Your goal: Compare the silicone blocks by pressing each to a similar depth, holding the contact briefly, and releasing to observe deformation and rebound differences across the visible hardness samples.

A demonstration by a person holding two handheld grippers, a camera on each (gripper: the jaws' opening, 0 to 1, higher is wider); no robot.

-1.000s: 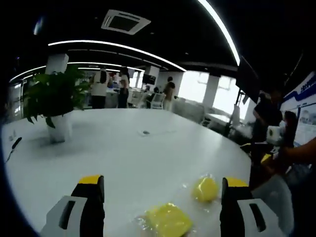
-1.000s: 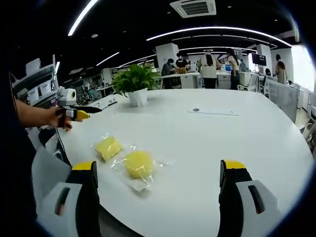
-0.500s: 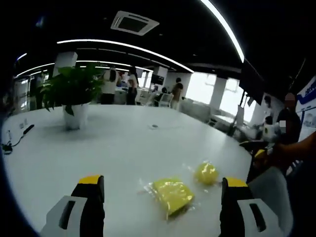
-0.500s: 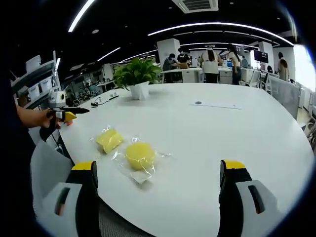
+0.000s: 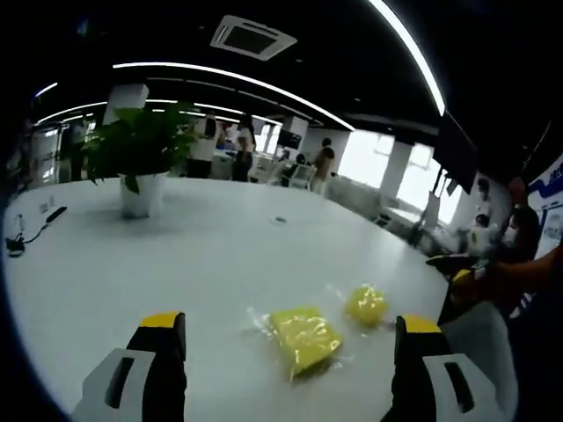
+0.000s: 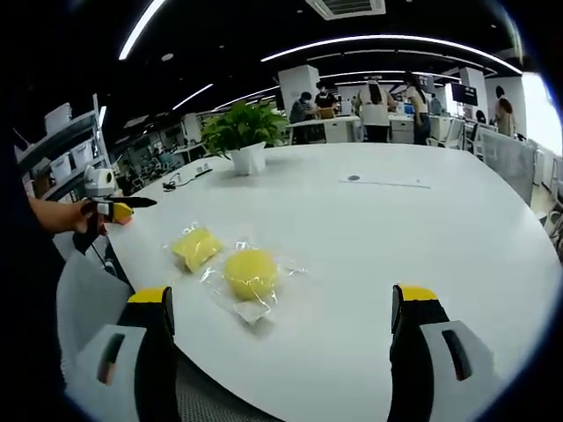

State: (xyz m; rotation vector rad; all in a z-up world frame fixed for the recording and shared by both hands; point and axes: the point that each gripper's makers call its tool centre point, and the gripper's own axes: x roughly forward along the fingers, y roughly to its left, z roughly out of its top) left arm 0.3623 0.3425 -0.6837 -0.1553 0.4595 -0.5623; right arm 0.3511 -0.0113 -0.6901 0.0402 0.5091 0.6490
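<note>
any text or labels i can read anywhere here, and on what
None can be read.
Wall poster: blue print, too blurred.
Bags around the yellow blocks: no label shows.
Paper strip on the table: too small to tell.

White table (image 6: 422,237); potted plant (image 6: 240,141); seemingly office.

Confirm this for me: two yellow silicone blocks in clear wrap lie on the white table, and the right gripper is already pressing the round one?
Not pressing. In the right gripper view the right gripper is open, short of the round block; the square block and white table are as stated.
</note>
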